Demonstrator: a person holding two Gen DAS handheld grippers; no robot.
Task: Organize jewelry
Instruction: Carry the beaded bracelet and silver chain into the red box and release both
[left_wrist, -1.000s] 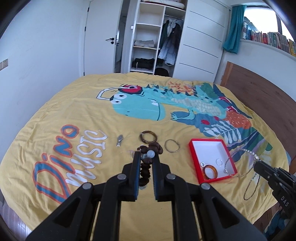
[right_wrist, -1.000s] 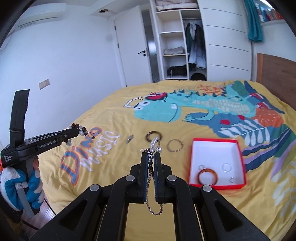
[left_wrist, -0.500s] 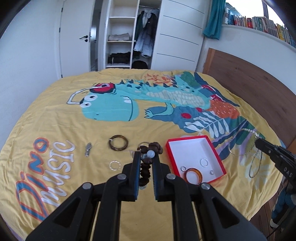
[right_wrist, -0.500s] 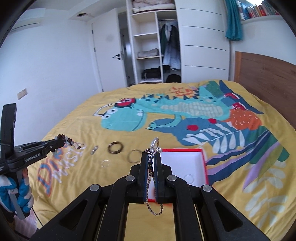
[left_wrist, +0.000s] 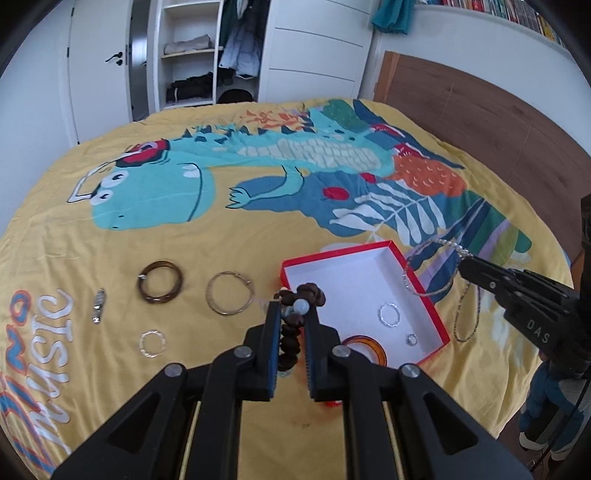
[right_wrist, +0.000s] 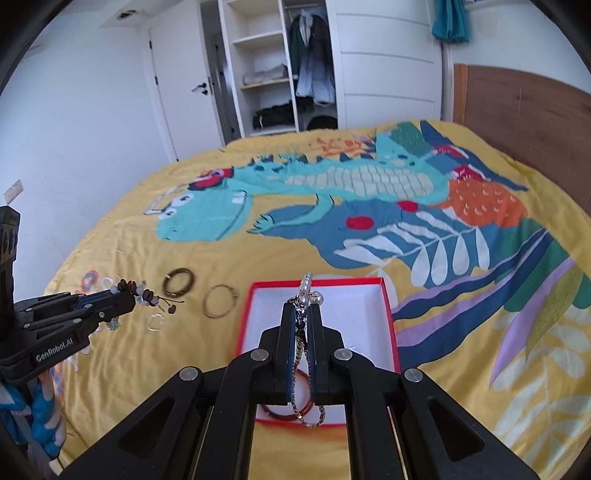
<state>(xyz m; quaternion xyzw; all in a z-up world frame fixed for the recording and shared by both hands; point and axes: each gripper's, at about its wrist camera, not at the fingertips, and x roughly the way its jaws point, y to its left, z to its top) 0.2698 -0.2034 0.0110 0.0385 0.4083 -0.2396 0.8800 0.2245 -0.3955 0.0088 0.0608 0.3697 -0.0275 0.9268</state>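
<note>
Both tools are matte black plastic two-finger grippers: the left gripper (left_wrist: 292, 317) has blue-lined fingers (left_wrist: 272, 332), round silver screws on its angled arms and white "GenRobot.AI" lettering on its side; the right gripper (right_wrist: 303, 314) looks the same and reads "DAS". A blue-and-white glove (right_wrist: 40, 417) is worn below the left one.

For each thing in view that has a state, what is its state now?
Left gripper: shut on brown bead bracelet.
Right gripper: shut on necklace.
Red box: open, holds an orange bangle and small rings.
Wardrobe: open.
</note>
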